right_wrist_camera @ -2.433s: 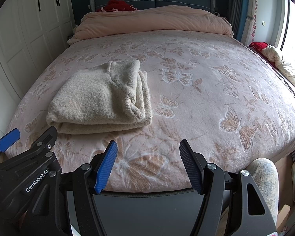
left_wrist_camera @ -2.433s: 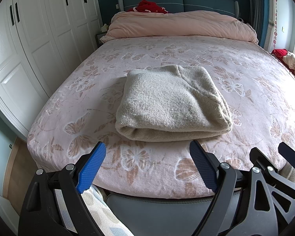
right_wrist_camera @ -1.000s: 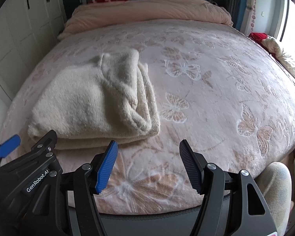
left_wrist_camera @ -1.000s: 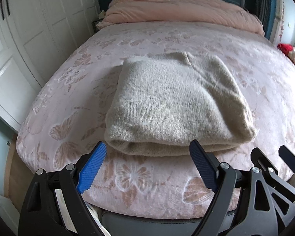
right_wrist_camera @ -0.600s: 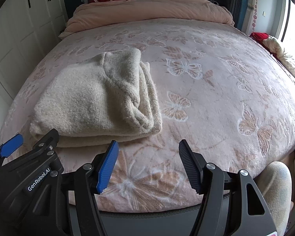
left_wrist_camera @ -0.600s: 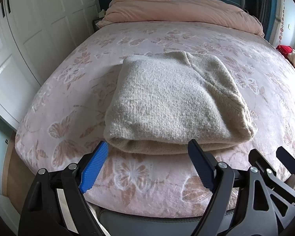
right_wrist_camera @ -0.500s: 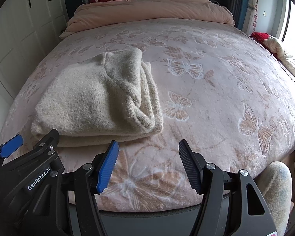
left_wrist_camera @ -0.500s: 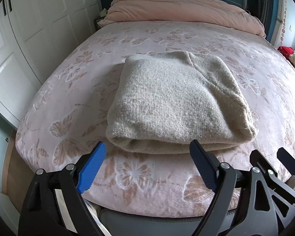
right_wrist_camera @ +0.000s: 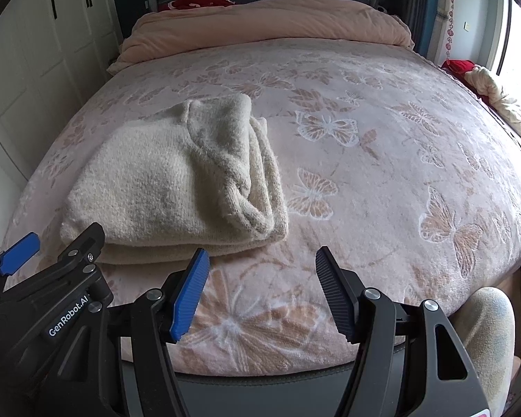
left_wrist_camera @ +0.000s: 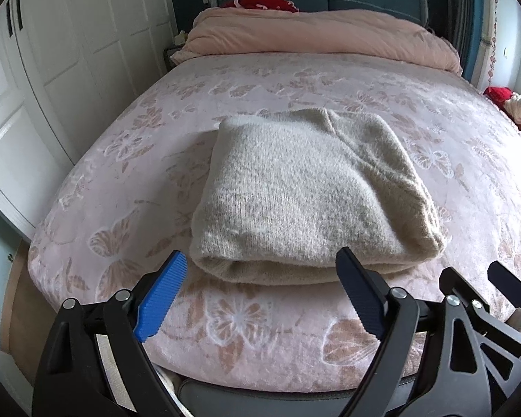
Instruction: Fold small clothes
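Both the left gripper [left_wrist_camera: 257, 295] and the right gripper [right_wrist_camera: 260, 290] stand wide and empty. The folded sweater [left_wrist_camera: 305, 191] lies just ahead of the left jaws (left of the right ones). A clumsy nudge could spill its loose right-hand layers, though how they're stacked isn't clear.

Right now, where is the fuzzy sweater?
The folded beige sweater lies on the butterfly blanket near the bed's foot, just beyond the open left gripper and left of the right gripper.

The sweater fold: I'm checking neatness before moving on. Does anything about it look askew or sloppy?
Mostly tidy. The folded sweater lies flat on the bed, but on its right side the layers splay unevenly, with a rolled edge bulging out. Both claws are open and clear of it.
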